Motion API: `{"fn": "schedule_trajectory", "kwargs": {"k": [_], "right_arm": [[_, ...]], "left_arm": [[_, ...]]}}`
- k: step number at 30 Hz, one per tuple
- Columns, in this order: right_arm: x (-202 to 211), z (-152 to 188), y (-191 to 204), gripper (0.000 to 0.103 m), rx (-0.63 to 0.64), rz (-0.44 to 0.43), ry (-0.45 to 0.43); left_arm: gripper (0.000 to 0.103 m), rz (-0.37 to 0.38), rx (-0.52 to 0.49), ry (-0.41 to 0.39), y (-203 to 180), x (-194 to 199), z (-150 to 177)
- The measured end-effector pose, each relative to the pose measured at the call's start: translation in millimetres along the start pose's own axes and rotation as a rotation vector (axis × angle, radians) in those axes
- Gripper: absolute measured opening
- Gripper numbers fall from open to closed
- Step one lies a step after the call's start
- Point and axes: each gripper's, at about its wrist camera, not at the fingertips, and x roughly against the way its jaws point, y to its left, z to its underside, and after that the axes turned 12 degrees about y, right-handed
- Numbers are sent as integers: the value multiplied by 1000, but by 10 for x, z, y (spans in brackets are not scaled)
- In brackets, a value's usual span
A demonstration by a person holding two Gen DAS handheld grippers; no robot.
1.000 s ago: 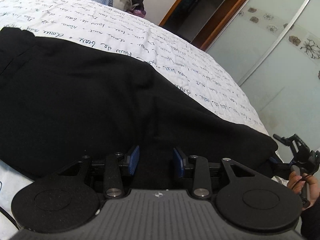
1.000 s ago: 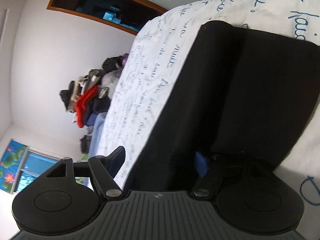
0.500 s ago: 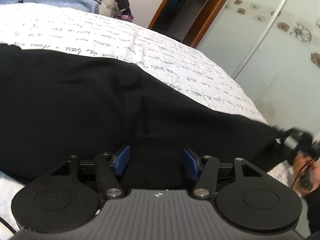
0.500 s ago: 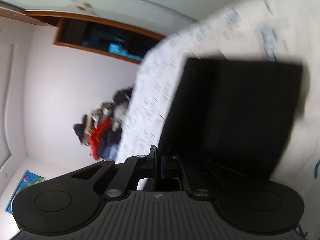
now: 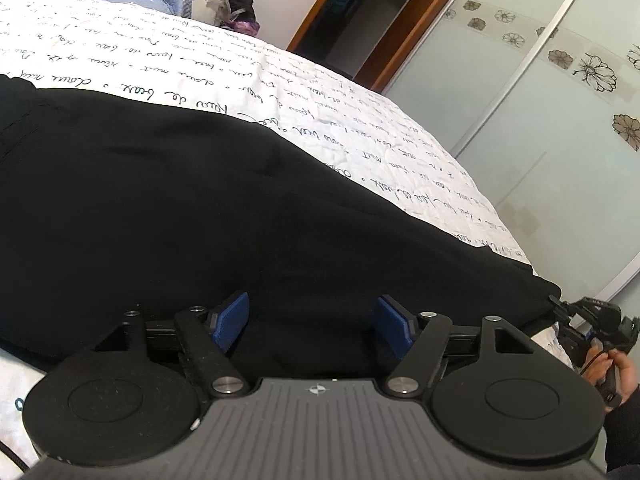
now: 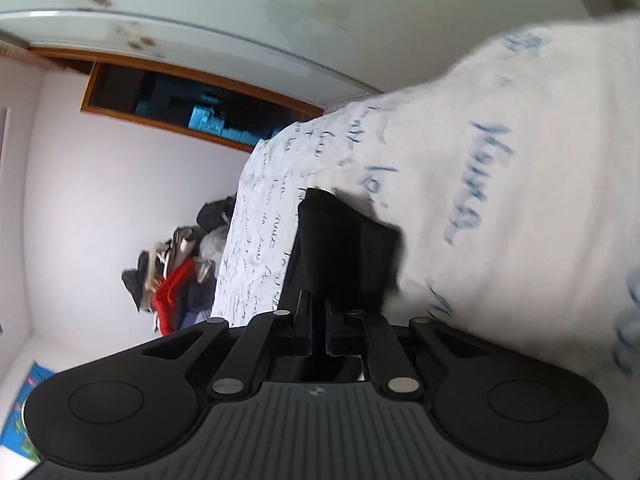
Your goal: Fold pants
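While spread flat, black pants (image 5: 200, 208), faintly creased

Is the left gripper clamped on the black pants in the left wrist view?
No: the left gripper, whose jaws have just been opening, has its blue pads apart above the black pants.

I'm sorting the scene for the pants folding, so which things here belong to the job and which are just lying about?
Job: black pants; left tongs, open over the fabric; right tongs, shut on the pants.

Lying about: clothes pile, wardrobe doors, printed bedspread.
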Motion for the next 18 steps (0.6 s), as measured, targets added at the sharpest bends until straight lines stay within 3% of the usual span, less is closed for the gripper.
{"fn": "schedule_trajectory", "kwargs": {"k": [5, 10, 15, 16, 18], "right_arm": [[42, -108, 110, 8, 40, -23, -34], [-34, -295, 275, 12, 76, 64, 11], [96, -428, 514, 18, 181, 148, -115], [134, -466, 535, 24, 195, 154, -126], [121, -568, 534, 45, 220, 141, -70]], "left_arm": [[75, -14, -12, -12, -25, -5, 41], [80, -12, -23, 1, -57, -18, 9], [81, -20, -33, -1, -69, -21, 22], [81, -21, -33, -2, -68, -19, 24], [81, -23, -35, 0, -67, -26, 20]]}}
